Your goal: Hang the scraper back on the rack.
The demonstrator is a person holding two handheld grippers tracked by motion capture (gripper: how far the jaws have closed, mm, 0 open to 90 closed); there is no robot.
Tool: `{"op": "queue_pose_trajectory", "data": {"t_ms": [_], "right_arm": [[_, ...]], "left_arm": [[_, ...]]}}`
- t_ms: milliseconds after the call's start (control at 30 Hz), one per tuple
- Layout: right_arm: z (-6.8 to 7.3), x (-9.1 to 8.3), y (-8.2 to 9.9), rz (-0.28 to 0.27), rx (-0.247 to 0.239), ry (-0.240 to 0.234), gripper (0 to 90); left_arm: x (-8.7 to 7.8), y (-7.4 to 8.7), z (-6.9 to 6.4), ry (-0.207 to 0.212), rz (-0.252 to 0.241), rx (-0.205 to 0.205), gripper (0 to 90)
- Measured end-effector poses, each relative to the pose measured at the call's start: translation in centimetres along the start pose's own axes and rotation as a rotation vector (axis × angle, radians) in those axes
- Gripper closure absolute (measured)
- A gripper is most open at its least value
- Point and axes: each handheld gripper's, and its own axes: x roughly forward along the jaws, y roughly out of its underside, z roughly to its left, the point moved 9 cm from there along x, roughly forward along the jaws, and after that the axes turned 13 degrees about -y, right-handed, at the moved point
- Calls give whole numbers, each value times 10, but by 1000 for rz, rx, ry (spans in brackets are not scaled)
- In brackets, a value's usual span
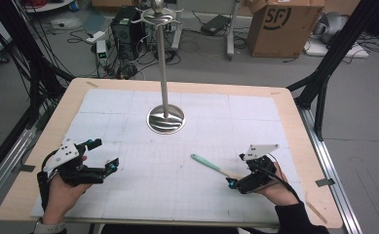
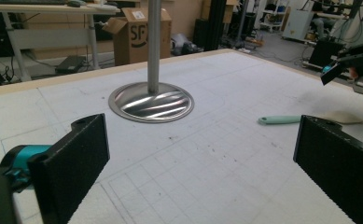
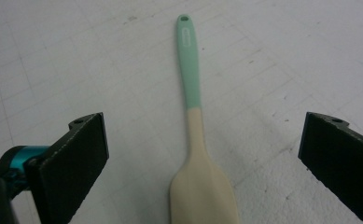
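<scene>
Your right gripper (image 3: pixel 202 163) hangs spread wide over the spatula (image 3: pixel 195 140), which lies flat on the gridded mat (image 1: pixel 177 161), blade toward you; your left gripper (image 1: pixel 98 153) is open and idle. This looks like the approach to a pick: lower and close across the handle. The hook stand (image 1: pixel 165 119) beyond may be the goal.

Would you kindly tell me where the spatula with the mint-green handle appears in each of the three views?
High view: the spatula lies right of centre on the white mat, just ahead of the right tool.
Left gripper view: it lies at the right, beyond the right-hand jaw.
Right gripper view: it runs up the centre, blade nearest, between the open jaws.
Shared landmark: the gridded white mat; the metal stand appears in the first two.
</scene>
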Motion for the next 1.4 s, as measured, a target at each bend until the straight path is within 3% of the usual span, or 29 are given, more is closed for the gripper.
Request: {"op": "queue_pose_trajectory", "data": {"t_ms": [300, 600, 633, 867, 1033, 1400], "right_arm": [[-3, 11, -6, 109, -8, -23, 69], [-11, 30, -9, 251, 12, -14, 253], [-12, 34, -7, 288, 10, -14, 274], [-14, 43, -6, 376, -8, -8, 404], [-16, 43, -7, 427, -7, 3, 489], [-12, 44, -8, 490, 19, -36, 622]], "left_arm": [[0, 0, -1, 6, 0, 1, 41], [-3, -1, 3, 4, -9, -8, 41], [-4, -1, 4, -3, -11, -13, 41], [-5, -1, 5, -1, -11, -15, 41], [-4, 1, 3, 3, -3, -11, 41], [-5, 2, 5, 0, -3, -17, 41]]}}
